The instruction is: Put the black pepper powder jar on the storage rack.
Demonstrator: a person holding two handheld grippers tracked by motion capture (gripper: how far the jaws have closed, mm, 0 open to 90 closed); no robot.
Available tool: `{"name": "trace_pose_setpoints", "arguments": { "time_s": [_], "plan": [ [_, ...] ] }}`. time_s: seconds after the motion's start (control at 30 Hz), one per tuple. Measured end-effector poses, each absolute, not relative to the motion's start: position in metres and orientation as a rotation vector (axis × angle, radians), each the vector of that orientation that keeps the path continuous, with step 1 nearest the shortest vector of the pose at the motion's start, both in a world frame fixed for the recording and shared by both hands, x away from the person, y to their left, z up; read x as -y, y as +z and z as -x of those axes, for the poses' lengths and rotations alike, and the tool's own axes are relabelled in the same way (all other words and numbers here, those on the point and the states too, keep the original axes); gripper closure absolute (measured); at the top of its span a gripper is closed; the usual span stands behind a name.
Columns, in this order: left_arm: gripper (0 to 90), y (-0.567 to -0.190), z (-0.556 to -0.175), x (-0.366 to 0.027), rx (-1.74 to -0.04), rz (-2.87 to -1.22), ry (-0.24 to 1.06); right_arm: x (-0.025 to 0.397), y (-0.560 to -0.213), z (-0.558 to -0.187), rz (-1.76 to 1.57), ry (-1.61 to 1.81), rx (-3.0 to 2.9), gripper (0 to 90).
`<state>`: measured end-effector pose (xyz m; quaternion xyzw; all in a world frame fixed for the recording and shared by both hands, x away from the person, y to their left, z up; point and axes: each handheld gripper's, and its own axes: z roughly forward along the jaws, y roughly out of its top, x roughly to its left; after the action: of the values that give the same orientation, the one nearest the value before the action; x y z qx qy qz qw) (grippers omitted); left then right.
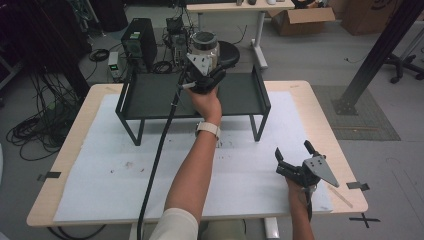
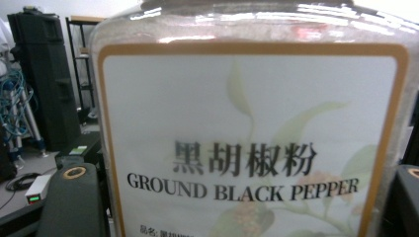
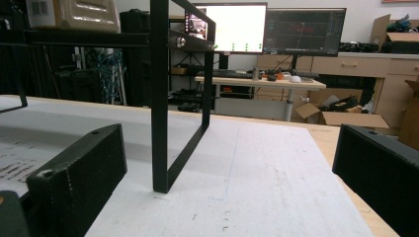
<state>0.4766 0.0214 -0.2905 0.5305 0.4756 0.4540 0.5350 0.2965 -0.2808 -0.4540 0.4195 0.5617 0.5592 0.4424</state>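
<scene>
Cables (image 1: 30,130) lie coiled on the floor left of the table (image 1: 70,150), and a white sheet (image 1: 115,165) covers most of the tabletop. Toward the back of the sheet stands a black metal rack (image 1: 150,95) with a flat shelf on top. Over the middle of that shelf the left gripper (image 1: 204,64) holds a clear jar (image 1: 205,45) with a dark lid; in the left gripper view the jar's label (image 2: 252,143) reads "Ground Black Pepper", and the two black jaws stand either side of it at the bottom corners, clamped on the jar. Whether the jar's base rests on the shelf or hangs just above it, I cannot tell from the high view.

The step in hand looks like setting the jar on the rack's shelf. The next move, as I judge it, calls for bringing the jar down level until its base sits flat, then parting the jaws and drawing back without tipping it.

Farther right, near the front corner of the table, the right gripper (image 1: 292,159) rests low over the sheet with its jaws wide apart and nothing between them; the right gripper view looks past them at a rack leg (image 3: 159,98).
</scene>
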Motion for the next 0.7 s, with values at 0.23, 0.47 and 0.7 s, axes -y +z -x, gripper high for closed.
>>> {"name": "trace_pose_setpoints", "arguments": {
  "time_s": [0.23,0.47,0.7],
  "plan": [
    [24.6,-0.2931,-0.4771,-0.02,-1.136,-1.262,1.088,0.2809,-0.4542,-0.2966,-1.042,1.389,-1.392,0.0],
    [24.3,-0.2941,-0.4768,-0.0204,-1.134,-1.272,1.099,0.2807,-0.4542,-0.2965,-1.042,1.388,-1.393,0.0],
    [23.5,-0.2945,-0.4765,-0.0213,-1.122,-1.275,1.093,0.2806,-0.4541,-0.2966,-1.043,1.387,-1.394,0.0]
  ]
}}
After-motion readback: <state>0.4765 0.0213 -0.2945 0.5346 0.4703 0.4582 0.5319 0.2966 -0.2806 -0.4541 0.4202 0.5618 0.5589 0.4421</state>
